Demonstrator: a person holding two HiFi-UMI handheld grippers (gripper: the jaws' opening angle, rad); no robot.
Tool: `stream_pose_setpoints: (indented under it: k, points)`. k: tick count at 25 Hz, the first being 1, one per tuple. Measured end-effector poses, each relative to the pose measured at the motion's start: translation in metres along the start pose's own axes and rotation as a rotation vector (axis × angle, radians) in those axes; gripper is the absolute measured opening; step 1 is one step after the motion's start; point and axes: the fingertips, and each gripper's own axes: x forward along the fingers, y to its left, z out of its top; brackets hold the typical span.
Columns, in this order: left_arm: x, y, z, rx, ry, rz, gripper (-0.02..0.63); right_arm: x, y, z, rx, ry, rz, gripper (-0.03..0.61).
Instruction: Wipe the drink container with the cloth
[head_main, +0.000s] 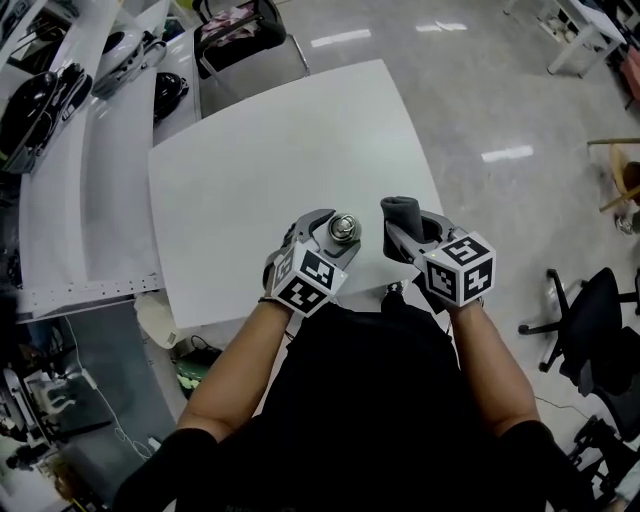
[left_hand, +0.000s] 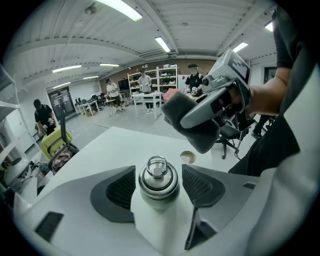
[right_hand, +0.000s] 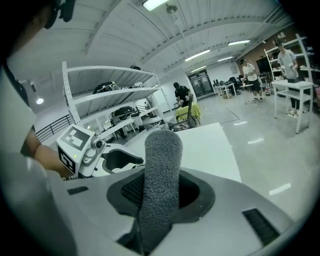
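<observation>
drink container (left_hand: 158, 180): steel, ring-topped lid, upright; left gripper (left_hand: 158, 187): spread round it; right gripper (right_hand: 162, 194): pinching grey cloth (right_hand: 162, 152)

Black top (head_main: 380, 400); grey left gripper (head_main: 342, 228) and right gripper (head_main: 408, 232) bear marker cubes (head_main: 459, 268).

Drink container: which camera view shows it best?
The left gripper view. The drink container stands upright between the open jaws of the left gripper, its metal lid and ring clear. The head view gives only its top from above. The right gripper view does not show it; the cloth fills the middle.
</observation>
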Motion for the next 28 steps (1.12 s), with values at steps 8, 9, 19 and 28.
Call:
stream_pose_setpoints:
  k: [8,9,19,28]
  points:
    - [0.004,0.005,-0.008,-0.084,-0.018,0.031,0.264,0.001,0.003,-0.004,0.056,0.001,0.063,0.11]
    - [0.003,0.004,-0.009,-0.093,-0.022,0.032,0.264,0.002,0.004,-0.004,0.06,0.004,0.072,0.11]
    - [-0.025,0.008,-0.029,-0.176,-0.048,0.053,0.261,0.032,0.045,0.0,0.059,0.05,0.232,0.11]
    - [-0.042,0.01,-0.054,-0.222,-0.052,0.062,0.256,0.074,0.087,-0.001,0.025,0.142,0.355,0.11]
